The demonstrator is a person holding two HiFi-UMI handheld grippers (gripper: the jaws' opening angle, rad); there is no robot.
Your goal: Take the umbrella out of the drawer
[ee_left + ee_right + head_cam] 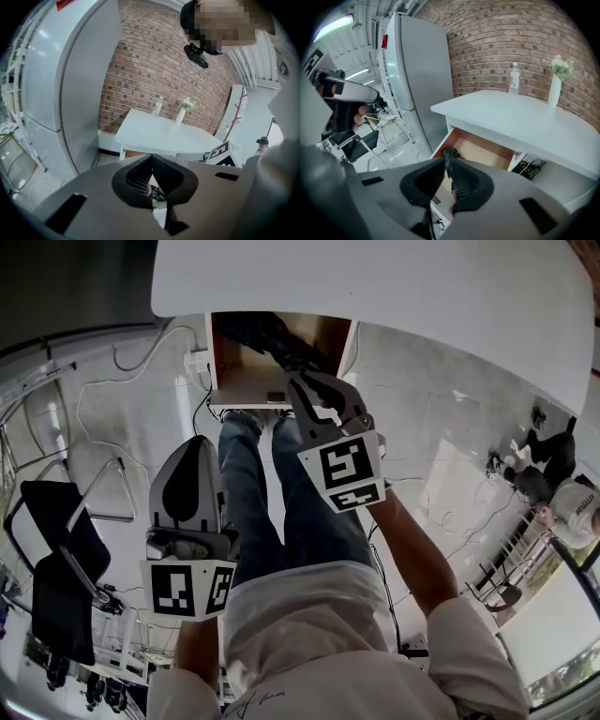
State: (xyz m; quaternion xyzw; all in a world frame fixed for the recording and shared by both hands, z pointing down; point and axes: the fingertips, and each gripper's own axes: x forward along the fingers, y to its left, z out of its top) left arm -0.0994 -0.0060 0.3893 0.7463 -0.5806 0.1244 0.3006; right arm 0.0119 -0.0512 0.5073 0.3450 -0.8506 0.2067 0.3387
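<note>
- Just past the tips of my right gripper point(444, 163), the dark folded umbrella point(450, 153) lies in the open drawer point(483, 155), up against the drawer's left wall.
- The fingers point(465, 183) of this gripper stand only a sliver apart. They clamp on nothing, and the umbrella is beyond them, not between them.
- In the head view the same fingers point down at the drawer's front edge. The umbrella runs away from them toward the back of the drawer.
- The drawer hangs pulled out from under the white worktop point(511, 117), which lies above and ahead of my right fingers.
- Far beyond those fingers, at the back of the worktop, a clear bottle point(514, 78) and a white vase point(554, 90) with pale flowers stand before a brick wall point(506, 37).
- To the left of my right fingers stands a grey refrigerator point(423, 79).
- My left gripper point(152, 158) is well apart from the right one and well back from the drawer, low beside my left leg point(246, 486).
- Its fingers point(174, 176) meet at the tips, with nothing held between them.
- To the left of these fingers, on the floor, is a black chair point(56, 549).
</note>
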